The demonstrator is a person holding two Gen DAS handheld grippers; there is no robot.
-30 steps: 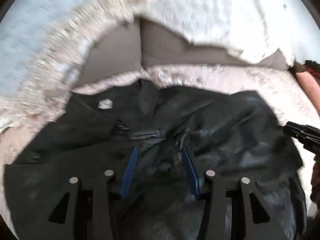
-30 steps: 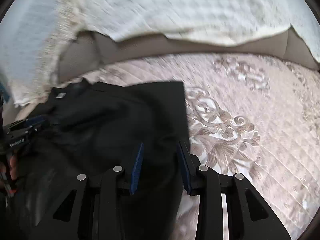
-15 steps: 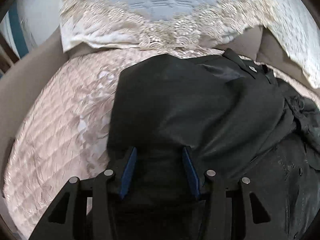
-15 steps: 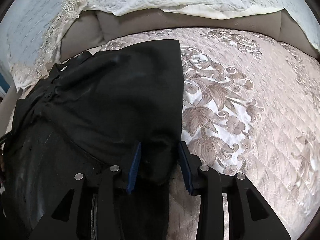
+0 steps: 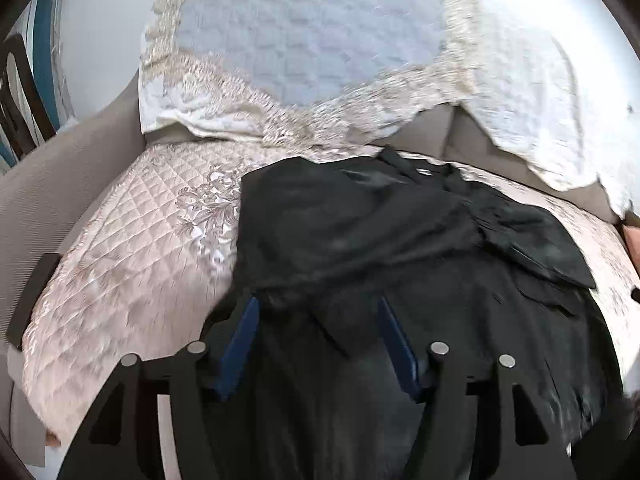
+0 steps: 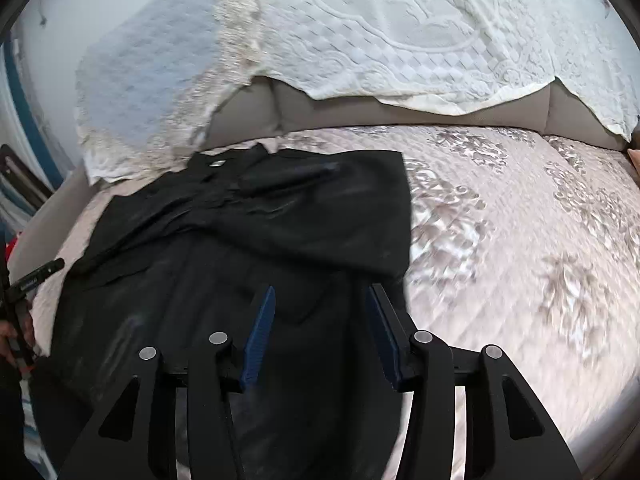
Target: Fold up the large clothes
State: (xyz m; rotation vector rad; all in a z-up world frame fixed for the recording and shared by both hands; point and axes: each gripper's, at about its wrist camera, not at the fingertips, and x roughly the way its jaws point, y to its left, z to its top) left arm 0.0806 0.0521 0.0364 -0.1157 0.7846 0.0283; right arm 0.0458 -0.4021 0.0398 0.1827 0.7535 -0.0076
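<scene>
Black garment (image 5: 400, 248) lay on the quilted sofa seat (image 6: 520, 240); left gripper (image 5: 318, 316) and right gripper (image 6: 320, 304) tilted downward above it, fingers (image 6: 260, 332) opening apart, gripping nothing.

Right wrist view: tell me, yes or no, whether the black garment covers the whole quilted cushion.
No, the black garment lies only on the left part, and the flowered quilted cushion is bare to its right.
</scene>
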